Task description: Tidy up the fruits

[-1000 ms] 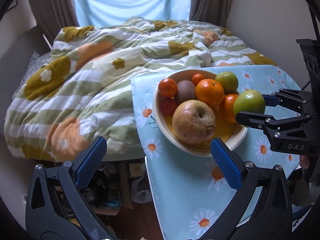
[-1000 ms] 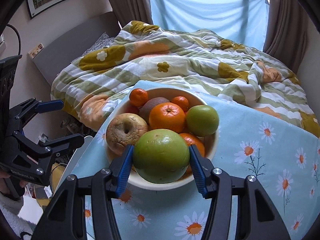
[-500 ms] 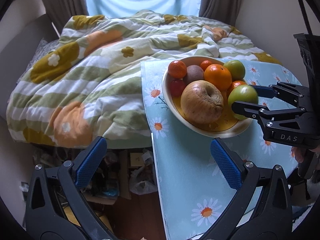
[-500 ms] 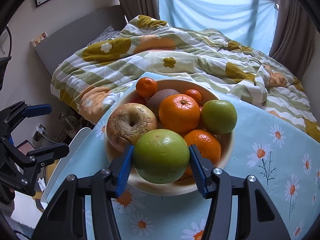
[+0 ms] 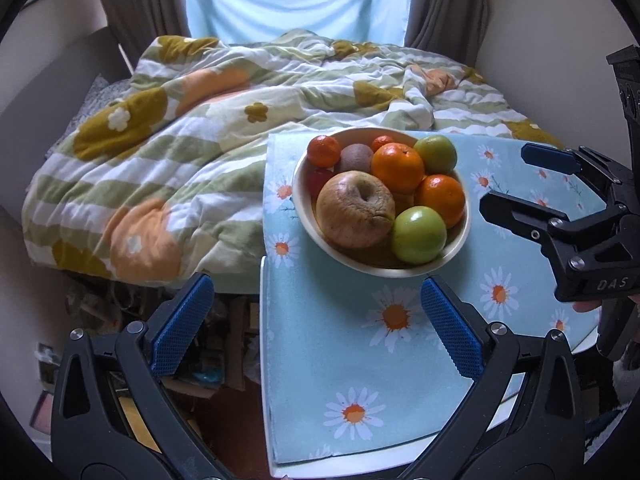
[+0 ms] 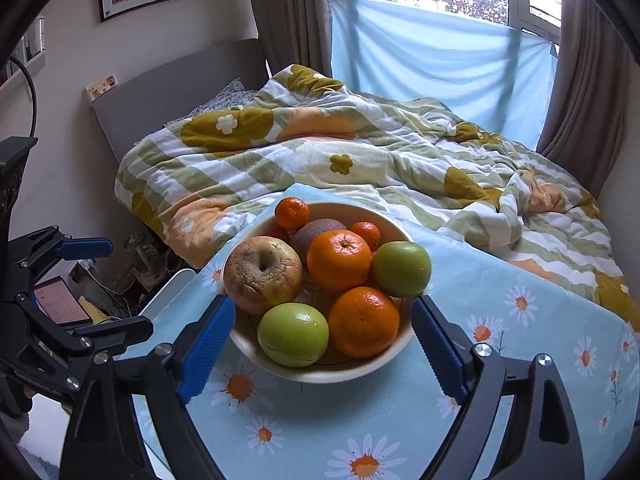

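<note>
Two sets of fingers stood open and empty; the right gripper (image 6: pixel 320 344) had just spread wide, leaving the green apple (image 6: pixel 293 334) resting in the bowl (image 6: pixel 320 374) on the counter (image 6: pixel 500 360), so the fruit stayed gathered.

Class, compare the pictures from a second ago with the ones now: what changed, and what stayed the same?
The right tool has just been opening and let go of the green apple, which now lies in the bowl. The left tool stayed open and empty; the other fruit kept their places.
</note>
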Available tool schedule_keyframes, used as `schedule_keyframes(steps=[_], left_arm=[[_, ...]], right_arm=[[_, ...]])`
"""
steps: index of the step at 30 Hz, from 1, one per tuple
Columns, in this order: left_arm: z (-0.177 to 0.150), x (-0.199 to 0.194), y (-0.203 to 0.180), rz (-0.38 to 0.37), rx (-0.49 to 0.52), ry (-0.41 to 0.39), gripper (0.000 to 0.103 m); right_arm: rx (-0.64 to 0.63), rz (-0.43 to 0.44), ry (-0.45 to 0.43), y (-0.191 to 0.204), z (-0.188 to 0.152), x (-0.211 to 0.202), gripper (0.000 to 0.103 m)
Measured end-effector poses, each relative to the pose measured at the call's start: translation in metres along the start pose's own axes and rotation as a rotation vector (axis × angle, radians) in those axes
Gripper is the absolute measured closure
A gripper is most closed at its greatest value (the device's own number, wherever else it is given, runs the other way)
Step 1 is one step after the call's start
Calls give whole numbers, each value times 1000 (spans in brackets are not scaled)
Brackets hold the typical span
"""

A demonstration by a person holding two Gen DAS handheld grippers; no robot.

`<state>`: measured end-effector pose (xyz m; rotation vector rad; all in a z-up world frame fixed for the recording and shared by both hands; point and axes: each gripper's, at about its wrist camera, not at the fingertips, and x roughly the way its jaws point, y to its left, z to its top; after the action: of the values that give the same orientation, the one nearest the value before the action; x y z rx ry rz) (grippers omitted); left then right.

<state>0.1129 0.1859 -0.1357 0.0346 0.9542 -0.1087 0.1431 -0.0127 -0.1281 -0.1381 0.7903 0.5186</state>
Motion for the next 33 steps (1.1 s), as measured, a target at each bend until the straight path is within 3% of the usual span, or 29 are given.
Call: schedule_keyframes(steps=[8,18,24,33], left_arm=[[17,-57,-51,9,-6,-86,0],[18,-109,-104,-12,-66,-176,0],[12,-124,-127,-4,-61,-206,0],[9,-137,-143,-4,-49,-249,0]], right_arm=[[76,-87,-45,-33,-5,-87,1],[251,-291,-61,-85,-39,-182,1],[295,-358,-73,-102,-59,-211,1],[319,-373,-103,-107,-70,-224,1]])
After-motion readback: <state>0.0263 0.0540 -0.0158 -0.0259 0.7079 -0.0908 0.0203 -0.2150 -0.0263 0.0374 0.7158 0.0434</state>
